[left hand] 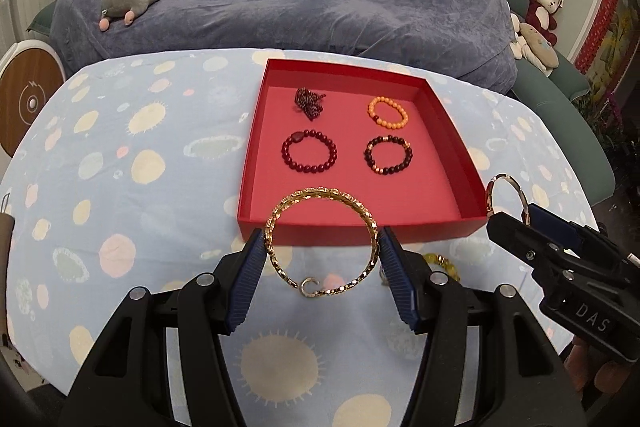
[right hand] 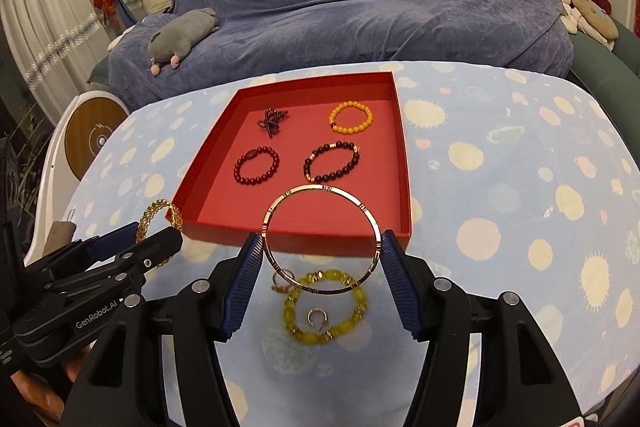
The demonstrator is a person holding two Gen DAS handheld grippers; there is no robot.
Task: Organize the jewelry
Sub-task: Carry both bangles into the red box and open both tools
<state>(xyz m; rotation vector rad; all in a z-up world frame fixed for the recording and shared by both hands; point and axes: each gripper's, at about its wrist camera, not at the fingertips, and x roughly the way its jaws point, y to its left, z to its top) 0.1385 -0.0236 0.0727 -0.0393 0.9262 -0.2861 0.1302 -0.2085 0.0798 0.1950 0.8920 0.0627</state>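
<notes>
My left tool [left hand: 322, 243] pinches the gold chain bracelet [left hand: 320, 239] across its width, fingers spread only as wide as the ring, held above the worktop [left hand: 120, 187] just before the red tray [left hand: 452, 131]; my right tool [right hand: 320, 247] grips the thin gold bangle [right hand: 320, 239] likewise, over the yellow bead bracelet [right hand: 324, 307] lying on the cloth; four pieces already sit in the tray.

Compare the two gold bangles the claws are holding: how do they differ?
The chain-link bangle in the left claw is thick and textured; the thin bangle in the right claw is a smooth band. The chain-link bangle has a gap in its ring; the thin bangle's ring looks closed. Both are gold, gripped across their width, near the red tray.
</notes>
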